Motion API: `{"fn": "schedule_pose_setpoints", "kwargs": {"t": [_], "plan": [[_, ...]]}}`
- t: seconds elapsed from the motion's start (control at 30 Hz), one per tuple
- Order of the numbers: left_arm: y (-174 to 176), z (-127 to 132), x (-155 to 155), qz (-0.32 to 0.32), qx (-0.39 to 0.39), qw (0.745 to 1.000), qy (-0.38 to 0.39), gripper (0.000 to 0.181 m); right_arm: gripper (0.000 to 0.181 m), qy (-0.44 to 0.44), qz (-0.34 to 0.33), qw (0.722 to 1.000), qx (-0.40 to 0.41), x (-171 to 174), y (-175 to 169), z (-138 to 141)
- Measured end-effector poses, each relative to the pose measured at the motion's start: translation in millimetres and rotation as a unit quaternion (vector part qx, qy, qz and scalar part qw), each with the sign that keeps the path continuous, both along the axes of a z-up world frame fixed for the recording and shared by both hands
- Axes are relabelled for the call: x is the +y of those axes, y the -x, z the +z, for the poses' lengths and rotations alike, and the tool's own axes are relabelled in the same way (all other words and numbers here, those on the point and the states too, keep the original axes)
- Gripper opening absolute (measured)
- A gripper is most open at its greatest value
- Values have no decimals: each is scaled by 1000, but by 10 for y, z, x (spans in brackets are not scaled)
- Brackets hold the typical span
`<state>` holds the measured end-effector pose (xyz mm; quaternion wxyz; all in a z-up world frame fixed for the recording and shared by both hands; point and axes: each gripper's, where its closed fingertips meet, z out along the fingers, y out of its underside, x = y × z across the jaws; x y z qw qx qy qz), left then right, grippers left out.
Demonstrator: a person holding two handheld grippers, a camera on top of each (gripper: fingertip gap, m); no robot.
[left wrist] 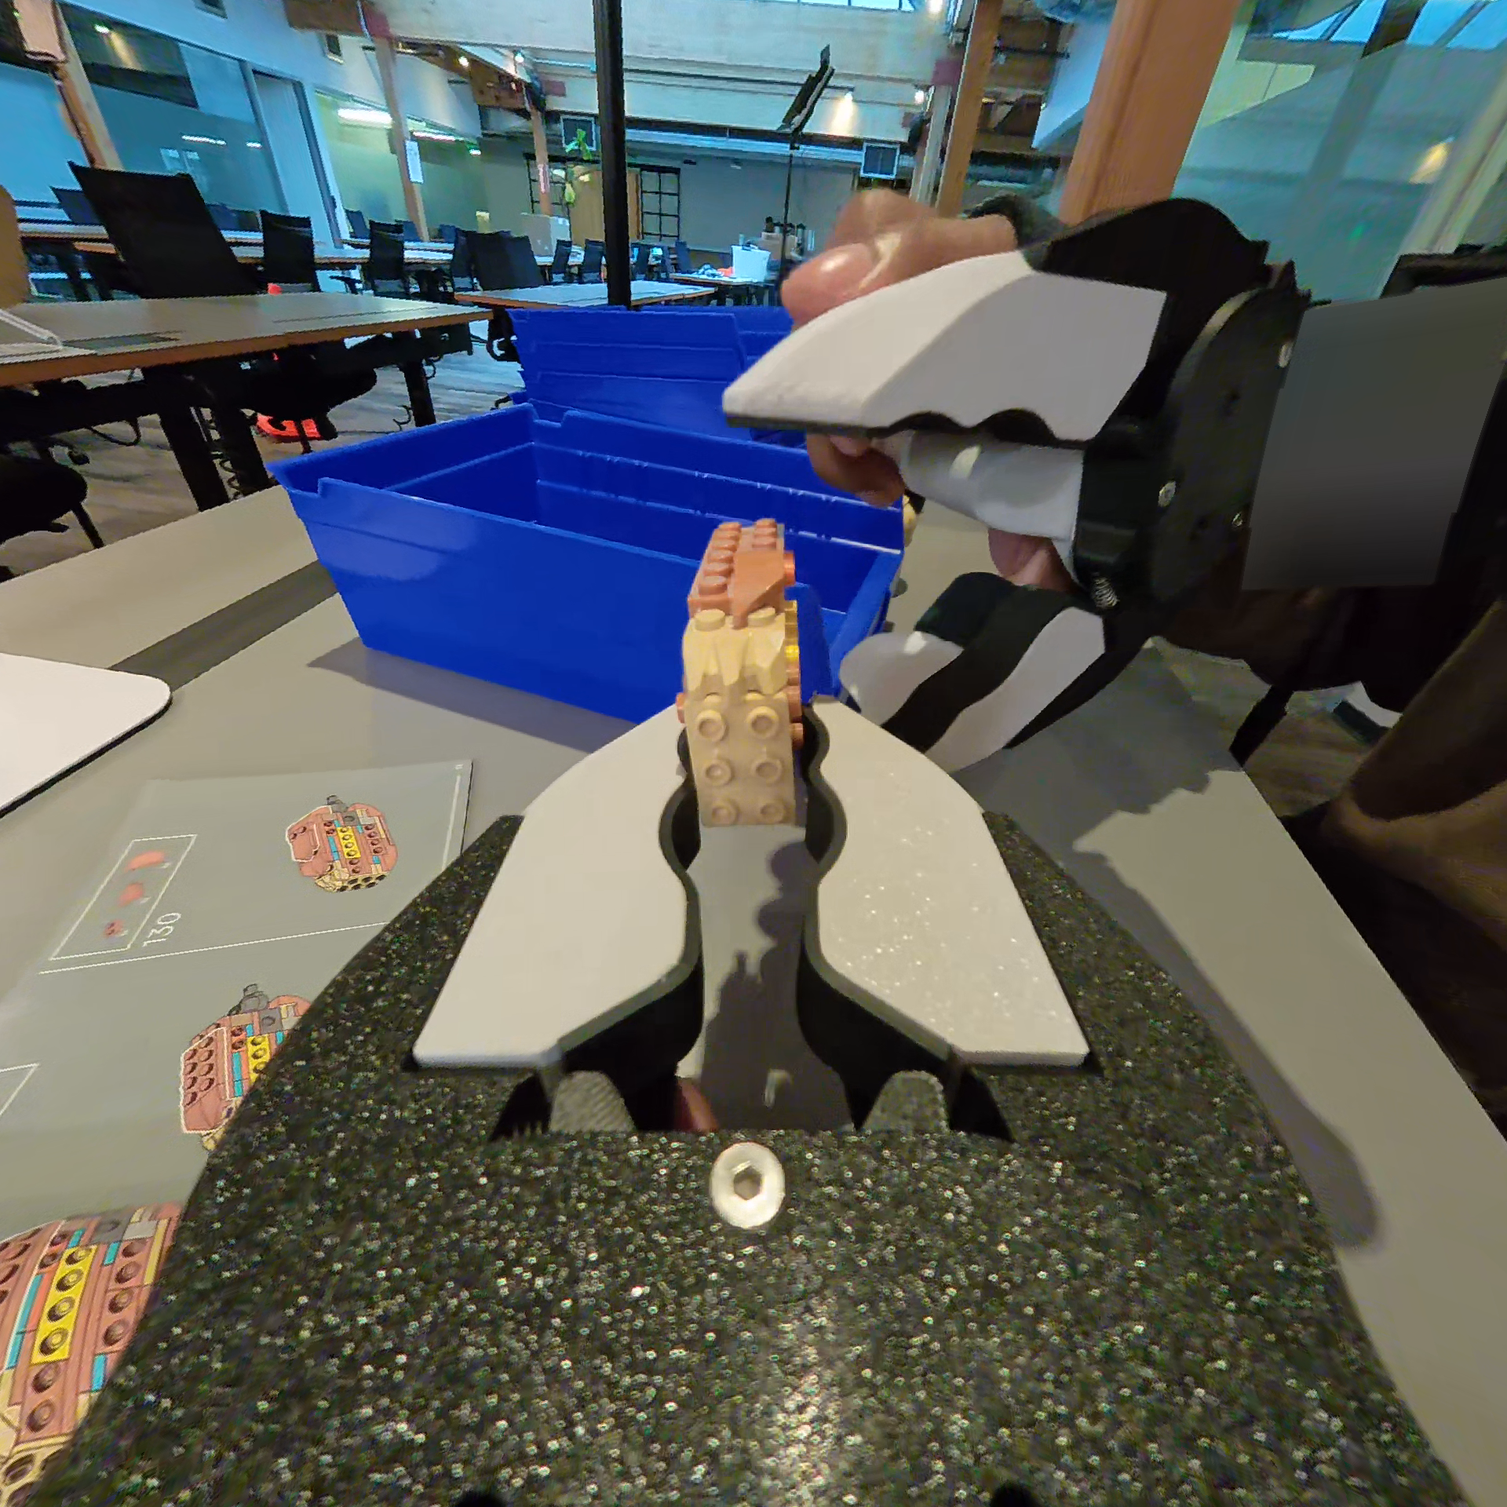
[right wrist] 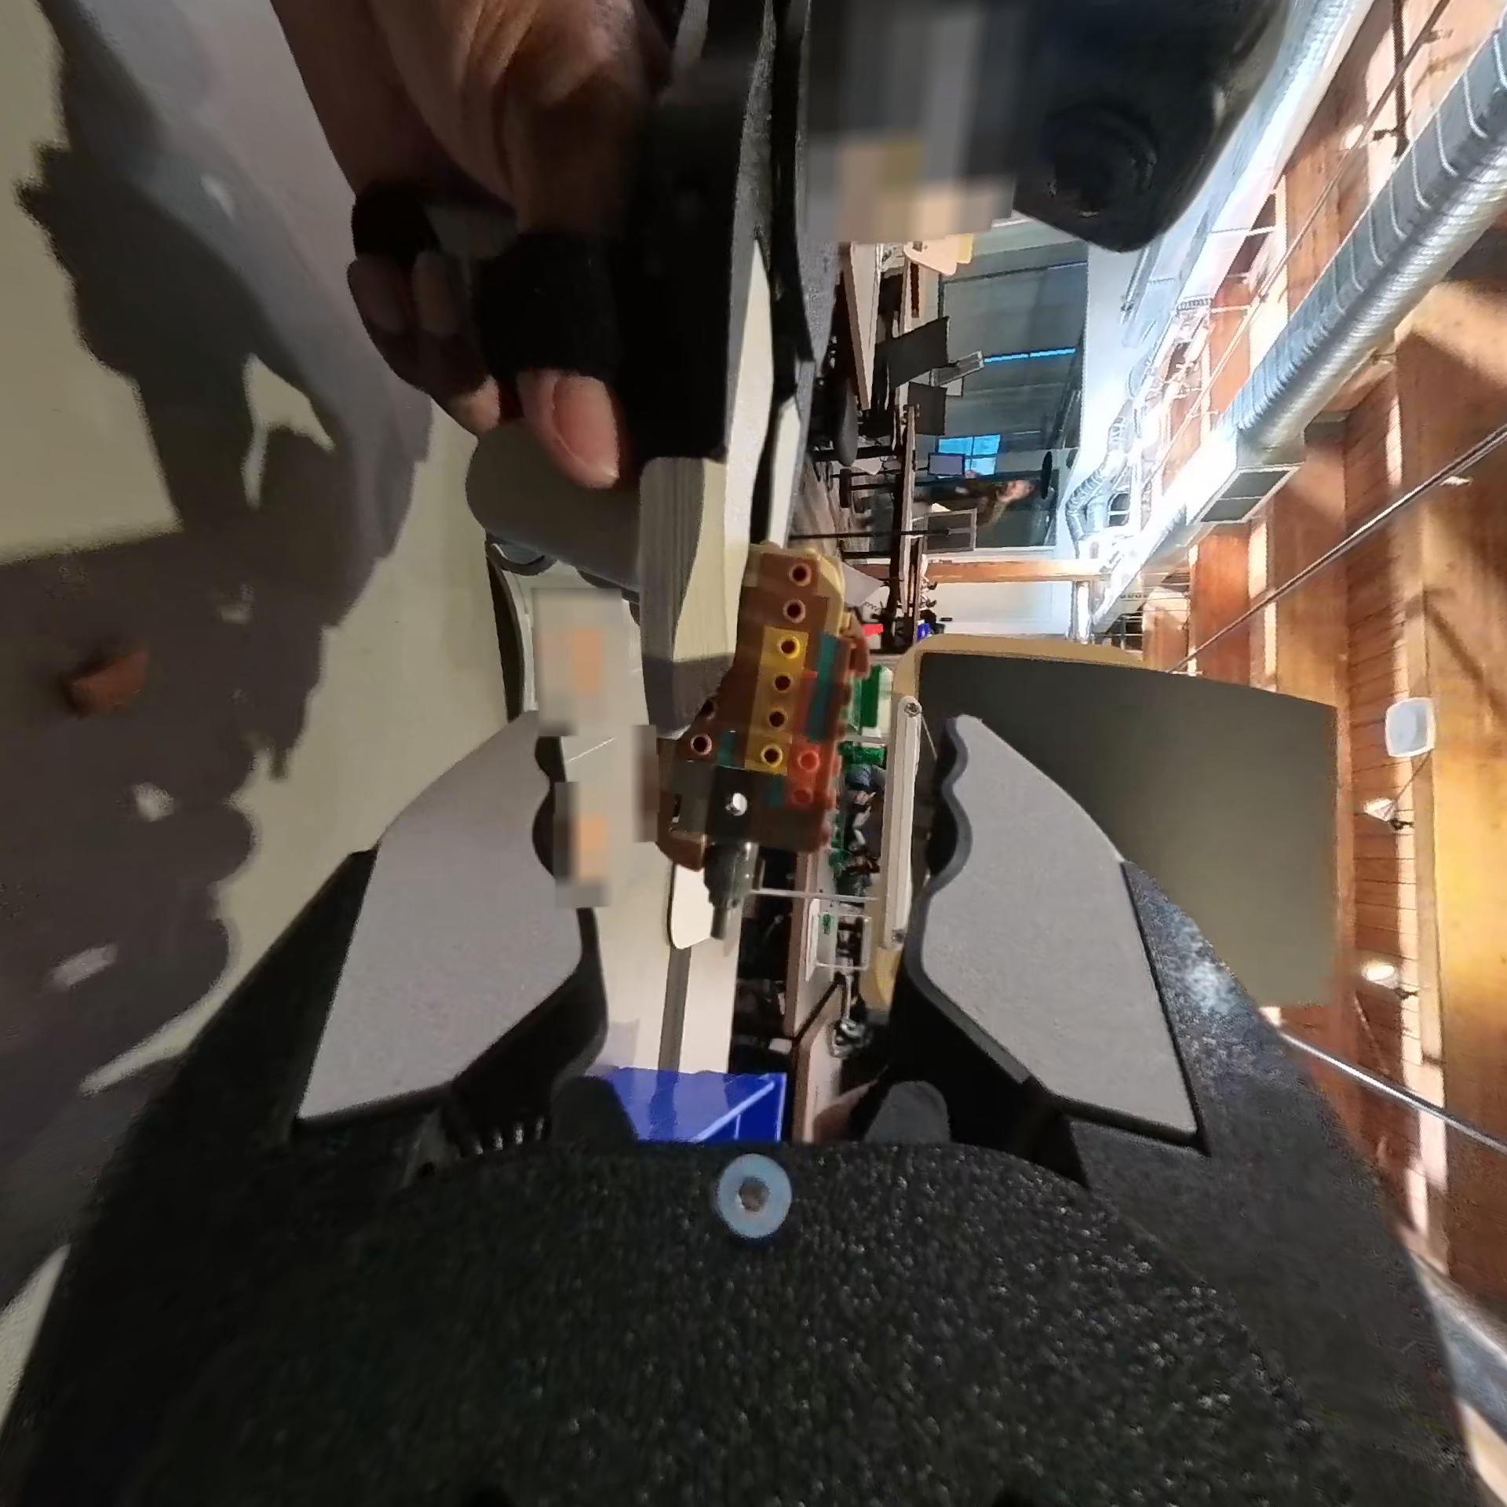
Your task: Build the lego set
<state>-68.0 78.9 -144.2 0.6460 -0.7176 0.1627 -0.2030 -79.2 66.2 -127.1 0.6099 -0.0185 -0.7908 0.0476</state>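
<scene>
Tan-and-brown studded plastic lego assembly (left wrist: 740, 681) pinched upright between left gripper (left wrist: 746, 762) fingers, raised above grey table (left wrist: 245, 693), probably presenting open studs. Right gripper (right wrist: 746, 803) spread wide, empty, turned sideways just beside assembly, likely lining up.

the only legible writing is on the instruction booklet (left wrist: 269, 913), lying on the table at the lower left of the left wrist view: a short printed number stands sideways beside a framed parts box (left wrist: 122, 897). a white sheet (left wrist: 414, 159) on a far wooden post, upper left, is too small to read. nothing in the right wrist view is legible.
</scene>
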Motion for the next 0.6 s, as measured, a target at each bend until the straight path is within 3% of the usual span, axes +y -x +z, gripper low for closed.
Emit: {"fn": "schedule_pose_setpoints", "kwargs": {"t": [0.6], "plan": [[-17, -50, 3, 0, 18, 1000, 14, 22, 72, -35, 8, 999, 0, -45, 117, -72]]}}
